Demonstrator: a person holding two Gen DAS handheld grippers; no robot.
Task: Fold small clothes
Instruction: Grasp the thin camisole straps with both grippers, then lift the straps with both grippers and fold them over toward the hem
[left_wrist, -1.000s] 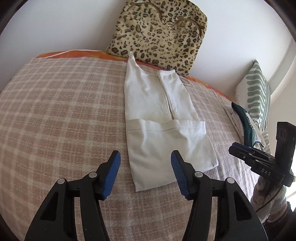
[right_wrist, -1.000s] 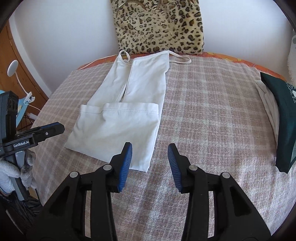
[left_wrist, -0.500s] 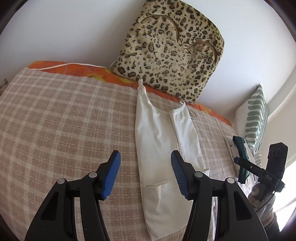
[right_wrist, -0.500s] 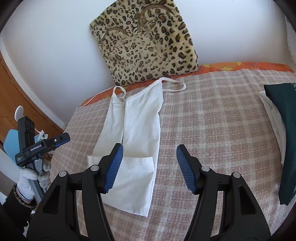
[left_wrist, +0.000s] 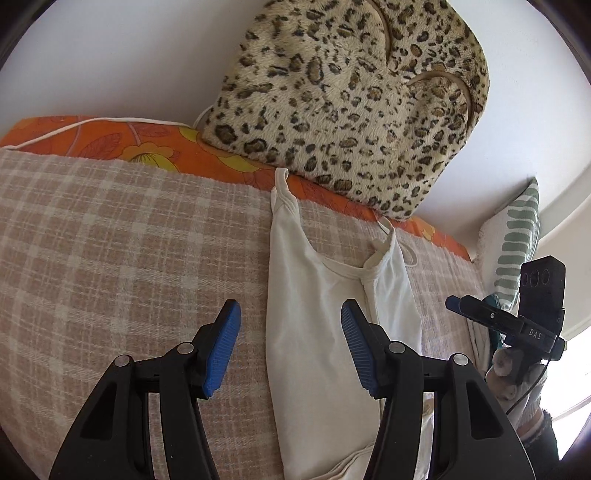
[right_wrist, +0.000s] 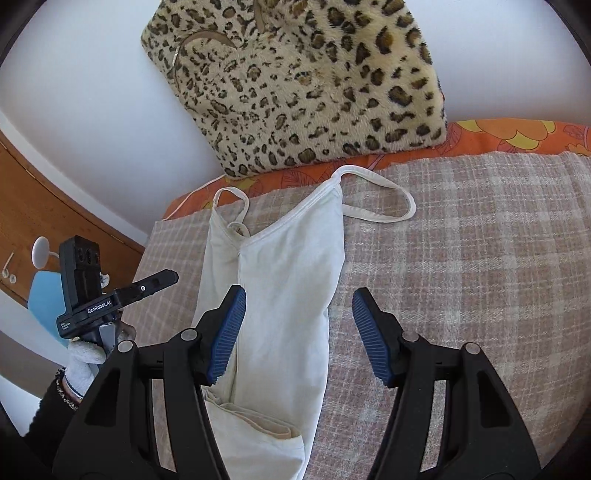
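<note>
A white strappy top (left_wrist: 317, 332) lies flat on the plaid blanket (left_wrist: 110, 258), folded lengthwise, its bottom part folded up near me. Its straps point to the far edge of the bed. In the right wrist view the top (right_wrist: 288, 280) has one strap loop (right_wrist: 380, 199) spread to the right. My left gripper (left_wrist: 290, 350) is open and empty above the top's left edge. My right gripper (right_wrist: 299, 334) is open and empty above the top's right edge. Each gripper also shows in the other's view, the right gripper (left_wrist: 509, 325) and the left gripper (right_wrist: 110, 299).
A leopard-print cushion (left_wrist: 351, 96) leans on the white wall behind the top. An orange flowered sheet (left_wrist: 129, 140) edges the bed. A green striped pillow (left_wrist: 517, 236) and folded dark clothes (left_wrist: 491, 306) lie at the right. A wooden door (right_wrist: 44, 206) stands left.
Both grippers have moved forward along the top toward its strap end. The folded-up bottom part has slid to the lower edge of both views. Both stay open.
</note>
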